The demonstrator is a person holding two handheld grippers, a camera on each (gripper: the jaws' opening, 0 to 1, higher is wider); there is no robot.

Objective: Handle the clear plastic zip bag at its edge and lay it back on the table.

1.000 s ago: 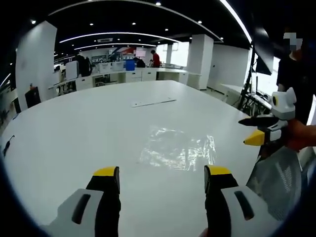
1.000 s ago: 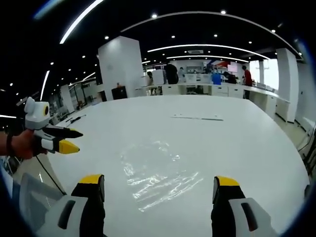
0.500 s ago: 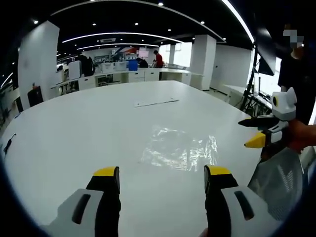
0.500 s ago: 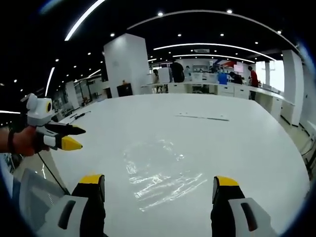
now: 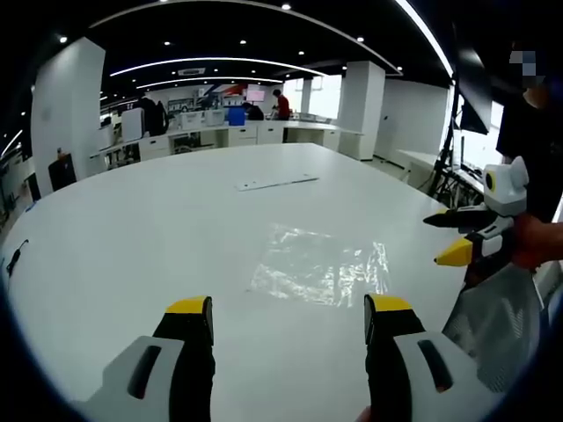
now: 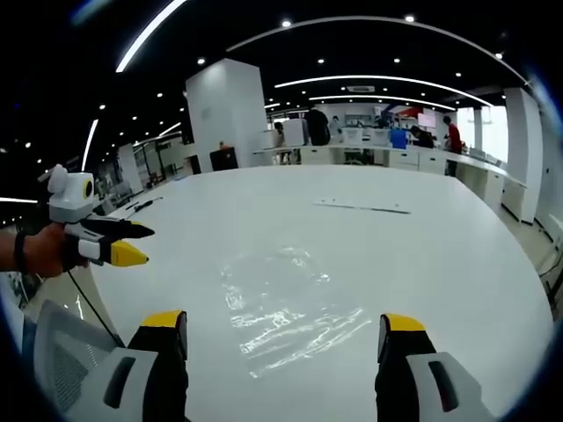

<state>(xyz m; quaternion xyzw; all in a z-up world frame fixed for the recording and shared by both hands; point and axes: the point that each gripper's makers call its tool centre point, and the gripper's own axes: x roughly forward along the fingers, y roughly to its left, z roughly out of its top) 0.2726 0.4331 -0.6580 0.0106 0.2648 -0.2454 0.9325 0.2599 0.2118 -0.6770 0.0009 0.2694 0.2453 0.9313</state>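
The clear plastic zip bag [image 5: 321,265] lies flat and crinkled on the white table [image 5: 132,237], ahead of my left gripper [image 5: 288,309], which is open with nothing between its yellow-tipped jaws. The right gripper [image 5: 457,236] enters the left gripper view from the right, held in a hand, off the table's edge beside the bag. In the right gripper view the bag [image 6: 281,303] lies just ahead of my open right gripper [image 6: 283,327]. There the left gripper [image 6: 127,243] comes in from the left, held in a hand.
A long thin strip [image 5: 274,183] lies farther back on the table. A mesh chair back [image 5: 493,321] stands at the table's near edge. Desks, white pillars and people stand in the far office. A dark cable [image 5: 13,259] lies at the table's left rim.
Both views have shifted slightly; the bag lies where it was and both grippers stay open.
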